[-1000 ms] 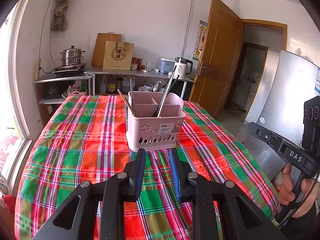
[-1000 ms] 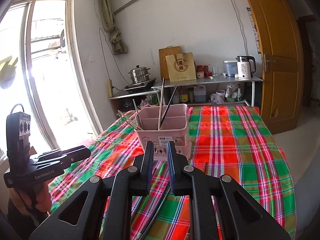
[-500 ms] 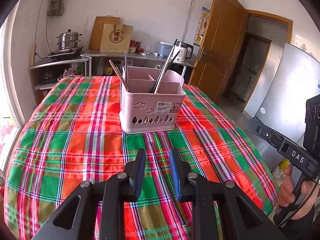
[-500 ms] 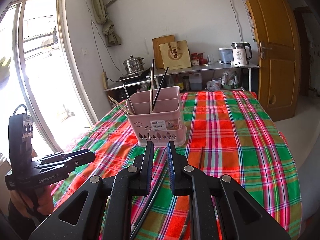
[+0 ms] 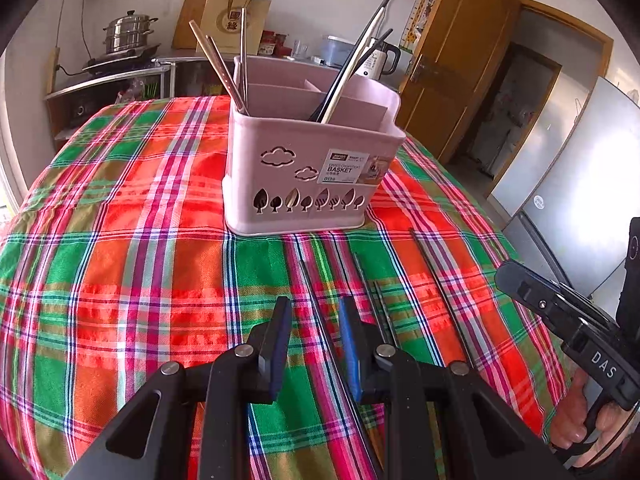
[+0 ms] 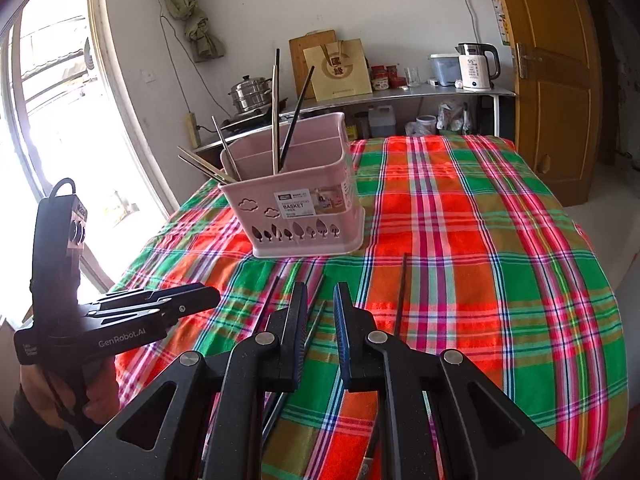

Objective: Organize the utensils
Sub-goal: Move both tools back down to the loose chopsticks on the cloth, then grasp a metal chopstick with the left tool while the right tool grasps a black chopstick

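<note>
A: Where is the basket (image 5: 308, 176)?

B: Centre of the left wrist frame, upright on the plaid cloth (image 5: 120, 240), above the left gripper (image 5: 315, 312). In the right wrist frame it stands left of centre, above the right gripper (image 6: 320, 300).

A: What does it hold?

B: Chopsticks. A pale pair (image 5: 218, 68) leans toward the upper left from its left compartment; a dark pair (image 5: 352, 60) leans toward the upper right from another.

A: And the loose chopsticks?

B: Dark sticks lie flat on the cloth, between basket and grippers. One (image 5: 316, 308) runs down between the left gripper's fingers; another (image 5: 438, 288) lies to the lower right. In the right wrist frame one stick (image 6: 401, 292) lies just right of the right gripper.

A: Are the grippers holding anything?

B: No. Each has its jaws parted by a narrow gap, nothing between the pads.
</note>
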### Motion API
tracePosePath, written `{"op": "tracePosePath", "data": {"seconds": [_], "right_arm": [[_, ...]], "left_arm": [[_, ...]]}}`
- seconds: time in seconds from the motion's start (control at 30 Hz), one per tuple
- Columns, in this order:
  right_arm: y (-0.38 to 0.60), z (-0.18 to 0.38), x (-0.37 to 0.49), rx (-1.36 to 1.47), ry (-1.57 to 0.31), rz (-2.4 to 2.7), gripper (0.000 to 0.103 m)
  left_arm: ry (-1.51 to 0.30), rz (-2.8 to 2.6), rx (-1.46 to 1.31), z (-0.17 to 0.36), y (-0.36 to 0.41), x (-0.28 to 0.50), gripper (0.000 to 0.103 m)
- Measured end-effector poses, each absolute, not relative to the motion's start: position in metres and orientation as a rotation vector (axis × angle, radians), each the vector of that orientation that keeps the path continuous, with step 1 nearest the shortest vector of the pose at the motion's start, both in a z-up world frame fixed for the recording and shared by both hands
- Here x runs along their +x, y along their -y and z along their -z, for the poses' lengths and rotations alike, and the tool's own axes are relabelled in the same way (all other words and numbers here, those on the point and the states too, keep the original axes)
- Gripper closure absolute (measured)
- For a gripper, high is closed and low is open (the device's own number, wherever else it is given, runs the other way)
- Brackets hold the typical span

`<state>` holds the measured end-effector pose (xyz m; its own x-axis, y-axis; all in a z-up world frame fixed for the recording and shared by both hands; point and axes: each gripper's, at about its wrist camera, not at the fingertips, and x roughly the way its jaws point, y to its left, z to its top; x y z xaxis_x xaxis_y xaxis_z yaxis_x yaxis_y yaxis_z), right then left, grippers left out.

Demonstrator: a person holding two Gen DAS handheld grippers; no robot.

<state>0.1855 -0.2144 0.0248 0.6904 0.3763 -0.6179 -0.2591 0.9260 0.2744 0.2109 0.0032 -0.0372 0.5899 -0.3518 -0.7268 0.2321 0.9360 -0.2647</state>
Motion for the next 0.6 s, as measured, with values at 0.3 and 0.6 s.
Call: {"op": "tracePosePath", "data": {"seconds": [0.3, 0.6], "right_arm": [[0.209, 0.002, 0.205, 0.171, -0.814, -0.356, 0.089], [0.192, 0.016, 0.22, 0.148, -0.871, -0.371, 0.089]], "left_arm": [[-0.949, 0.319, -0.123, 0.068, 0.01, 0.246, 0.079], [-0.954, 0.284, -0.049, 0.079, 0.021, 0.26, 0.09]]}}
